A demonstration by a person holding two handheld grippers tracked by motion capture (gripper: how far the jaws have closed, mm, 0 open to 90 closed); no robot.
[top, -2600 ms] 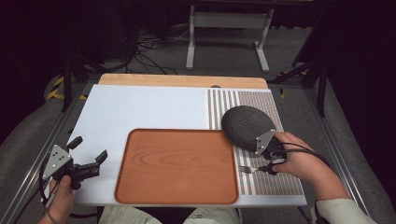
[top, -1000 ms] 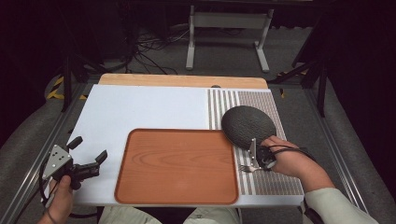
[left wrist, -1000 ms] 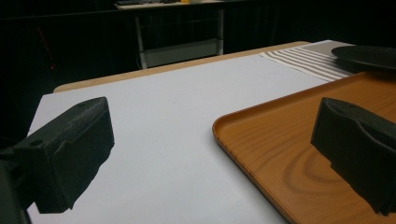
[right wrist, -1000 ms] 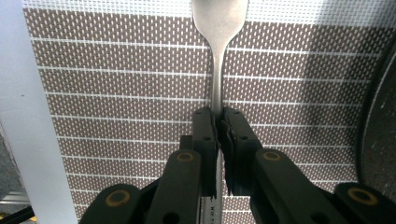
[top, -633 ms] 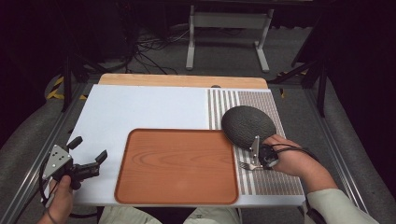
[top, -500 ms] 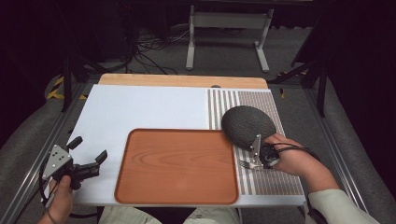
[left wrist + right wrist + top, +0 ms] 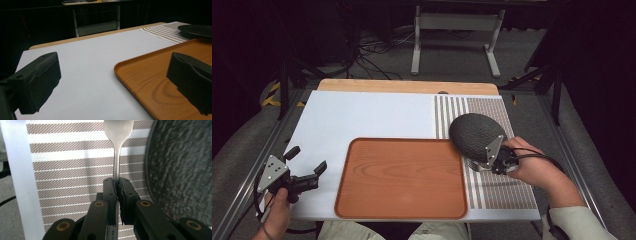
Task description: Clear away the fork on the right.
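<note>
Over the striped placemat (image 7: 75, 170), right gripper (image 7: 117, 185) clenched on silver metal utensil handle (image 7: 117, 160); left gripper (image 7: 112, 82) released beside brown wooden tray (image 7: 155, 75). Thin handle could twist, slip, or knock dark textured plate (image 7: 185, 170).

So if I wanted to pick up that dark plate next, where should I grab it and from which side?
Probably by its near rim, coming in from the person's side. The dark plate is wide and shallow, lying flat on the striped mat, so only its thin edge would fit between the jaws. The open left gripper is free; the right gripper is shut on a metal utensil.
</note>
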